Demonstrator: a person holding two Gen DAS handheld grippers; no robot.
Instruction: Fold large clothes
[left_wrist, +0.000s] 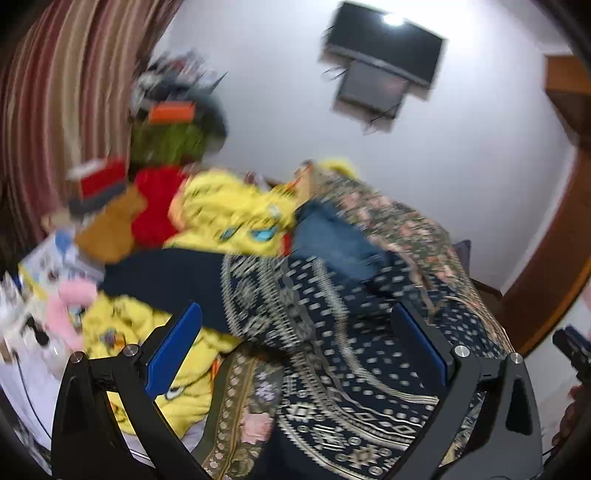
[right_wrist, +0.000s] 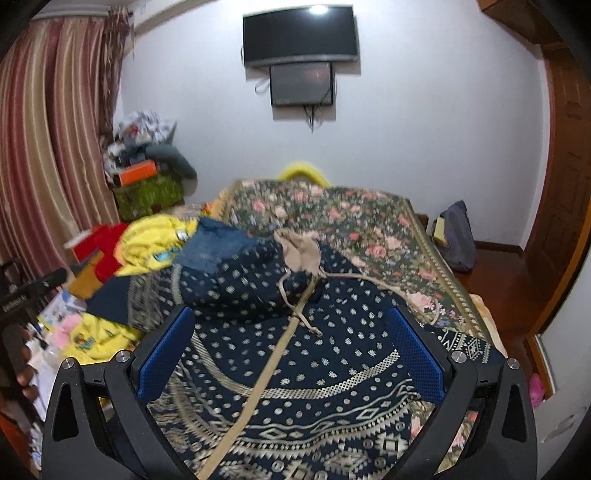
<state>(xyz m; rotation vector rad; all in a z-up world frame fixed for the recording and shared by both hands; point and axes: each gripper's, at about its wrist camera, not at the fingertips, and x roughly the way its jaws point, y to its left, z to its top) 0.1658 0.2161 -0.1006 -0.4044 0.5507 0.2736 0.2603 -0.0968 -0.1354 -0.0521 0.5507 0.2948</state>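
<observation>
Bedroom bed (right_wrist: 424, 236) under the wall TV (right_wrist: 300, 35) carries the navy patterned garment (right_wrist: 314, 354), rumpled and unfolded, while left gripper (left_wrist: 303, 343) and right gripper (right_wrist: 291, 350) hover spread wide above it, gripping nothing, folding barely begun.

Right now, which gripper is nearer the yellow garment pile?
Left. The left gripper hangs open with the yellow garment pile just beyond its left finger. From the right gripper, open over the navy patterned cloth, the pile lies far off left.
</observation>
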